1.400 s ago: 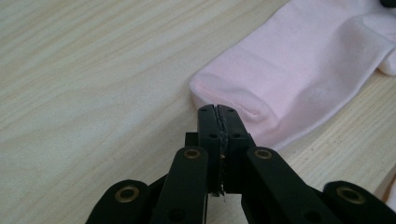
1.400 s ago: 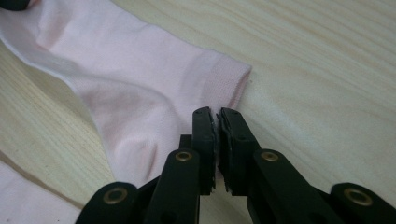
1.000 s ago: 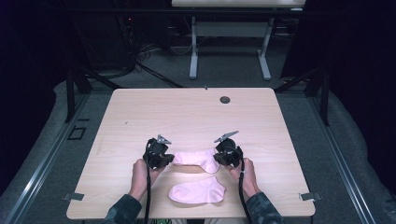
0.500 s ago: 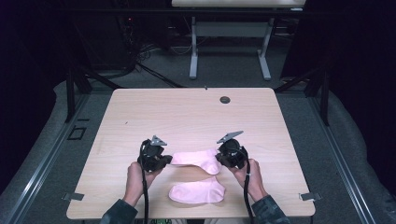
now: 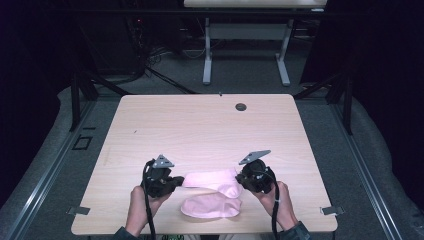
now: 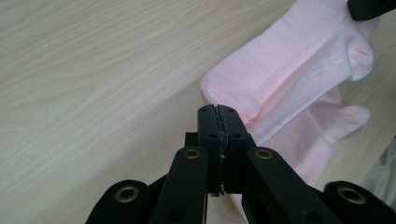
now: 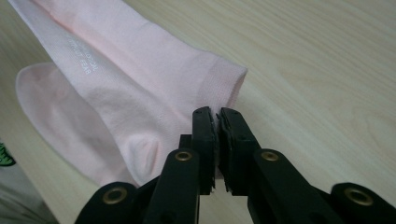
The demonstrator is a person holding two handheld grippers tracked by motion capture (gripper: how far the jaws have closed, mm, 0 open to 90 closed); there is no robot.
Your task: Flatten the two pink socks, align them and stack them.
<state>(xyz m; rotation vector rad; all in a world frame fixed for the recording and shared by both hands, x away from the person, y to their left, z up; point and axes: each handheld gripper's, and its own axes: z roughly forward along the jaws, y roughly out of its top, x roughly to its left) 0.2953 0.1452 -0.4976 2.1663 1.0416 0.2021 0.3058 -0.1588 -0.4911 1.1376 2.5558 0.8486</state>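
Observation:
Two pink socks lie near the table's front edge. The upper sock (image 5: 210,178) (image 6: 289,60) (image 7: 140,74) stretches between both grippers. My left gripper (image 5: 179,181) (image 6: 218,109) is shut on its rounded toe end. My right gripper (image 5: 241,179) (image 7: 215,112) is shut on the edge of its ribbed cuff, close to the heel. The lower sock (image 5: 210,206) (image 6: 327,135) (image 7: 42,102) lies flat just in front, and the held sock's heel overlaps its far edge.
The light wooden table (image 5: 200,130) has a small dark round grommet (image 5: 241,106) near its far edge. A person's hands (image 5: 140,202) hold both grippers from the front edge. Beyond the table stand desk legs (image 5: 206,60) on a grey floor.
Both grippers have drawn back toward the front edge with the upper sock held between them. It now overlaps the lower sock, which has stayed in place.

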